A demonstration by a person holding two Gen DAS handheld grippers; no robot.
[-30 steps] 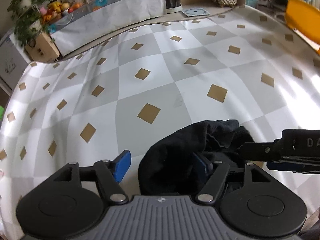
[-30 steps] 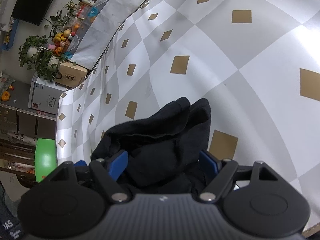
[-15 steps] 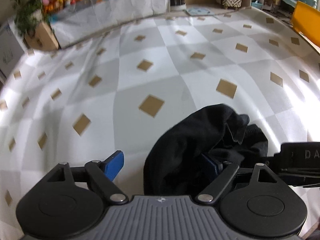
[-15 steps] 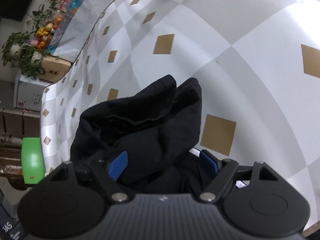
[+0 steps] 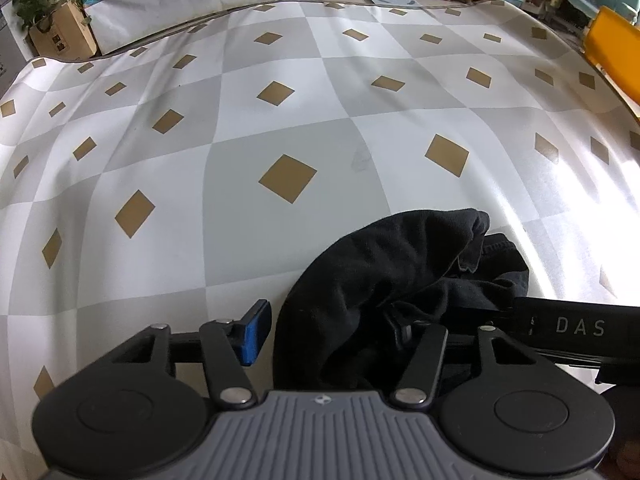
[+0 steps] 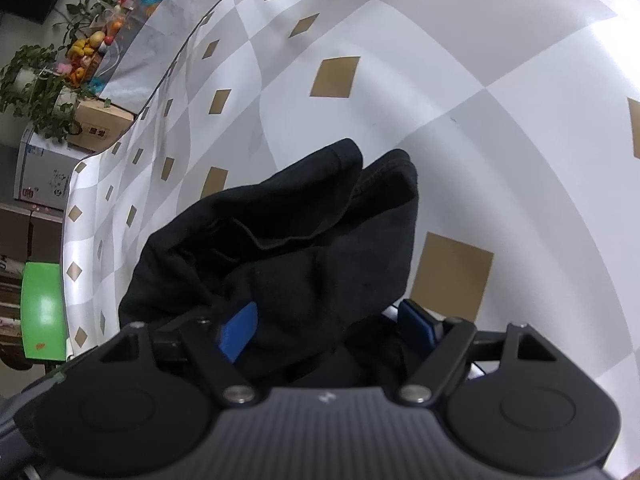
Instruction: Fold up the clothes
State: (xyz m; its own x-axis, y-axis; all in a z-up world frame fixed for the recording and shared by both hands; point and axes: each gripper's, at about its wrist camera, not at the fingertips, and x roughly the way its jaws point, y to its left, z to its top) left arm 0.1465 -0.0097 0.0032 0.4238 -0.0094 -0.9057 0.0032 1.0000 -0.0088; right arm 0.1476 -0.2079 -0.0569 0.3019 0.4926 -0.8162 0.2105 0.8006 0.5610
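Left wrist view: a crumpled black garment is seen bunched on a table covered by a checked cloth of grey and white squares with tan diamonds. The left gripper is pointed steeply down at the garment's near left edge. Its jaws have just been closing and are now about half open; one blue pad is bare and clear of the fabric, while the other is buried in the folds, so no firm grip can be confirmed. The right gripper's black body is seen reaching in from the right, close alongside.

In the right wrist view, the same garment lies heaped straight ahead, its long axis running away from the camera. The right gripper is held fairly wide, with cloth bulging between both blue pads; whether the cloth is pinched cannot be told. Both grippers are judged equally near, at the heap's near end.
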